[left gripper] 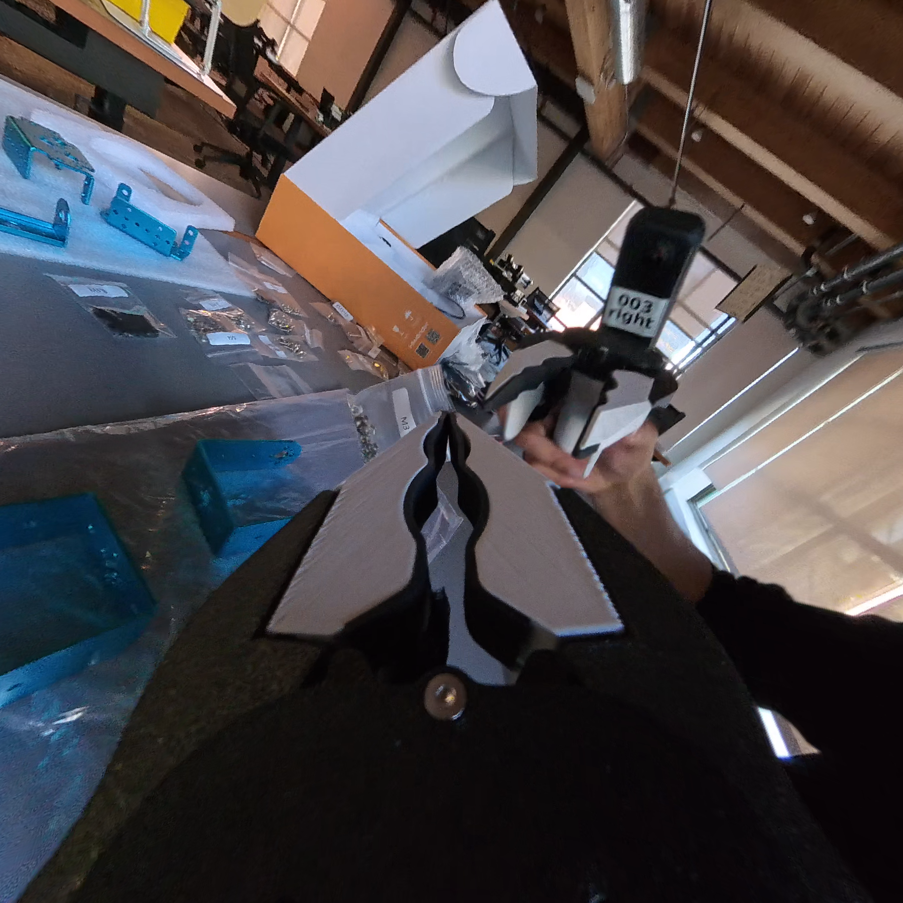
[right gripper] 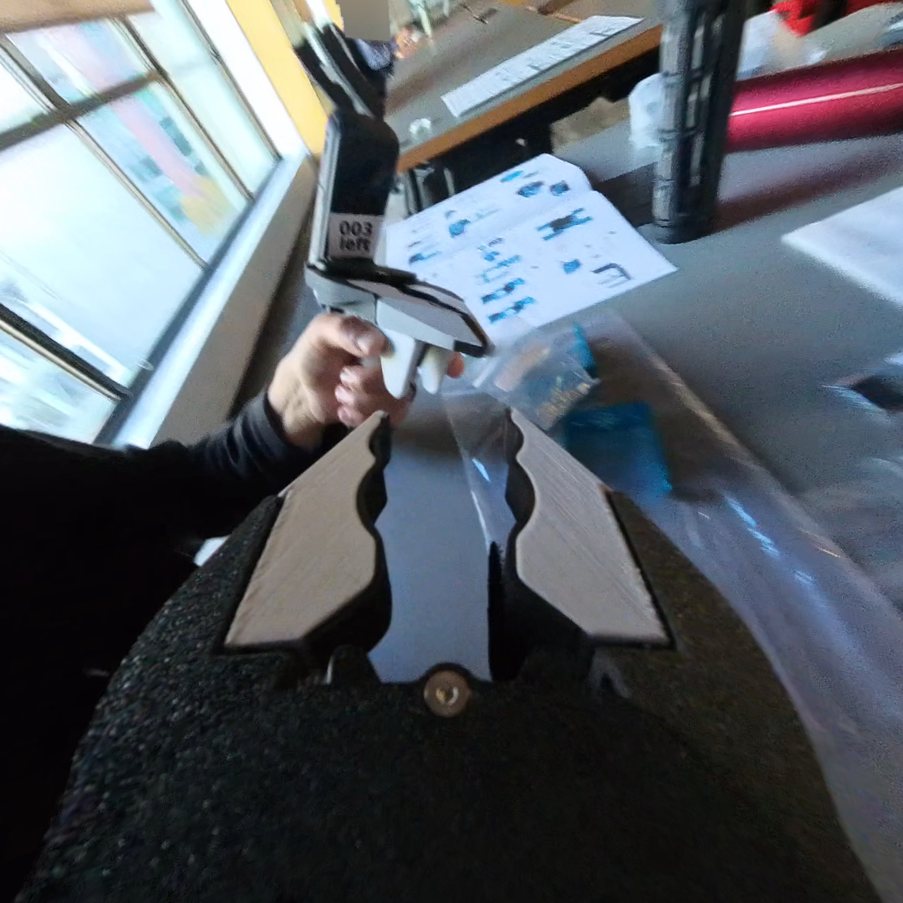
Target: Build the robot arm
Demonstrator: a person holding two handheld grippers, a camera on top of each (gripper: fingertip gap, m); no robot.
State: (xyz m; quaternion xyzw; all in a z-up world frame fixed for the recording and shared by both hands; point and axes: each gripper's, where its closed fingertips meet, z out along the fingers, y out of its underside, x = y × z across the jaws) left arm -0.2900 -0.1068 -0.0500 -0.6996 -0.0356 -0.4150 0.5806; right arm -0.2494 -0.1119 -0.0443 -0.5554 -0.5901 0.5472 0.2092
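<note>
My left gripper [left gripper: 447, 421] is shut on the edge of a large clear plastic bag [left gripper: 146, 488] that holds blue metal brackets [left gripper: 234, 483]. The bag lies mostly on the grey table to the left. My right gripper [right gripper: 449, 420] is open, and a clear edge of the same bag [right gripper: 611, 391] runs between its fingers. In the right wrist view, the left gripper [right gripper: 476, 342], held by a hand, pinches the bag just ahead. In the left wrist view, the right gripper [left gripper: 547, 415] hovers close on the right. A small clear bag of screws [left gripper: 391, 410] lies just beyond the left fingertips.
An open orange-and-white box [left gripper: 342, 244] stands behind. Loose blue brackets [left gripper: 146, 225] lie on white foam, with several small screw bags [left gripper: 234, 327] on the grey table. A printed sheet [right gripper: 527, 244], a black post [right gripper: 684, 122] and a red roll [right gripper: 806, 112] lie farther off. Windows [right gripper: 97, 195] are on the left. The left gripper's tips are roughly 5 centimetres from the right gripper's. The black post [right gripper: 684, 122] sits 30 centimetres or so from the ends of my left fingers.
</note>
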